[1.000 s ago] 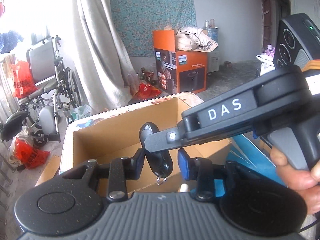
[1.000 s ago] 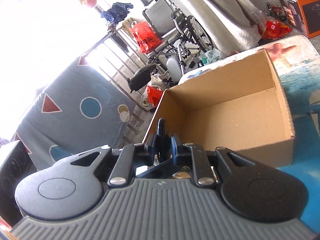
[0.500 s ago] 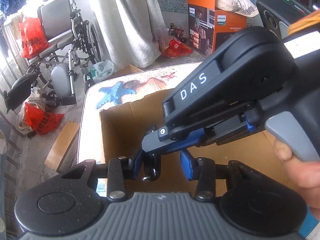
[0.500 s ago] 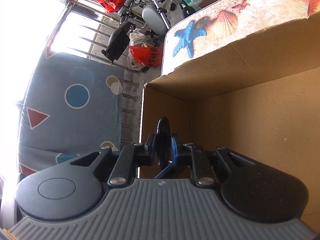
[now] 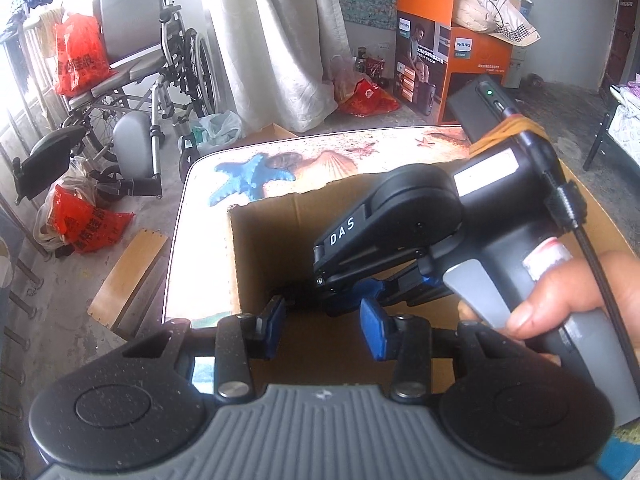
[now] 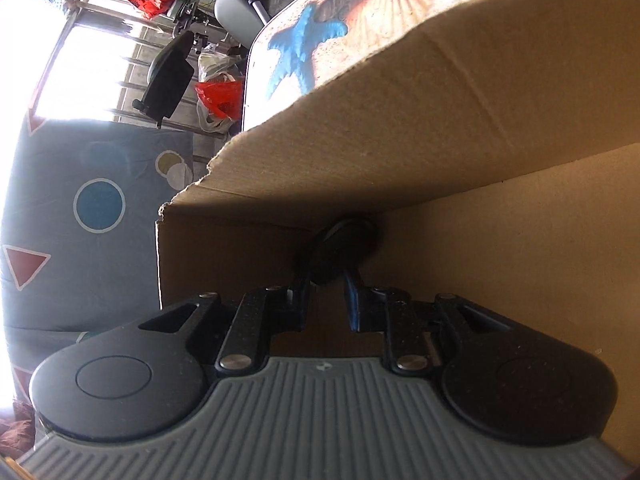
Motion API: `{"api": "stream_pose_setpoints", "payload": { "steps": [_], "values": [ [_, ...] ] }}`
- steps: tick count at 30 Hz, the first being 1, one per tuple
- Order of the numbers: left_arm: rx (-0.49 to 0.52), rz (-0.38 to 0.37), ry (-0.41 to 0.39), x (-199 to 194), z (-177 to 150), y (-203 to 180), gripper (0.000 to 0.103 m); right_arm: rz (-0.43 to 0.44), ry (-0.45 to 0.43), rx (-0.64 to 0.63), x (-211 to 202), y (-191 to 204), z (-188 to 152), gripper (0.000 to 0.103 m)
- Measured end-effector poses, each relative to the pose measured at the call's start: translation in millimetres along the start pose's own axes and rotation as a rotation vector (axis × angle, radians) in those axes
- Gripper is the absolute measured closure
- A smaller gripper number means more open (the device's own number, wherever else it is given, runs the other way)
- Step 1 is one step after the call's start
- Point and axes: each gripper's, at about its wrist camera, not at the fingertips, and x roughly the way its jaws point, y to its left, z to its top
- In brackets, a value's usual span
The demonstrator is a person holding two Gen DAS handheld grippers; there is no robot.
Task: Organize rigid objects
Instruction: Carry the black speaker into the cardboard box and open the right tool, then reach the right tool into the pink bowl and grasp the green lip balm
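The black key fob (image 6: 346, 250) was inside the cardboard box (image 6: 440, 120), down in the corner where two walls meet the floor. In the right wrist view it lay at twelve o'clock from the right gripper (image 6: 328, 300). That gripper's jaws had just been opening. The fob sat at their tips with a gap showing beside the blue pads, so I judged it let go, or very nearly, rather than clamped.

In the left wrist view the right gripper reached into the box from three o'clock, with the person's hand (image 5: 560, 292) on its trigger. The left gripper (image 5: 324, 322) hovered over the near rim at six o'clock. Its jaws had also been opening a little, and they stood apart with nothing between the pads.

The box stood on the bench (image 5: 280, 168), whose cover bears a starfish and shells towards eleven o'clock.

As for progress, placing this one item looked all but done. What remained for it was to draw the right gripper up and clear without dragging the fob along. The visible part of the box floor held nothing else. Neither view showed other rigid things waiting on the bench, so how much sorting was left could not be told.
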Motion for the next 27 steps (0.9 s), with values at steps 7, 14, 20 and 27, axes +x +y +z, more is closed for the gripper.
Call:
{"api": "stream_pose_setpoints", "payload": {
  "steps": [7, 14, 20, 27],
  "values": [
    [-0.042, -0.069, -0.072, -43, -10, 4, 0.053, 0.073, -0.043, -0.067, -61, 17, -24, 0.074],
    [-0.051, -0.155, -0.171, -107, -38, -7, 0.047, 0.137, -0.167, -0.214, -169, 22, -77, 0.072],
    [-0.024, -0.229, -0.246, -150, -74, -36, 0.041, 0.178, -0.305, -0.294, -252, -6, -134, 0.071],
    [0.063, -0.268, -0.181, -144, -139, -85, 0.042, 0.211, -0.382, -0.231, -279, -84, -227, 0.071]
  ]
}}
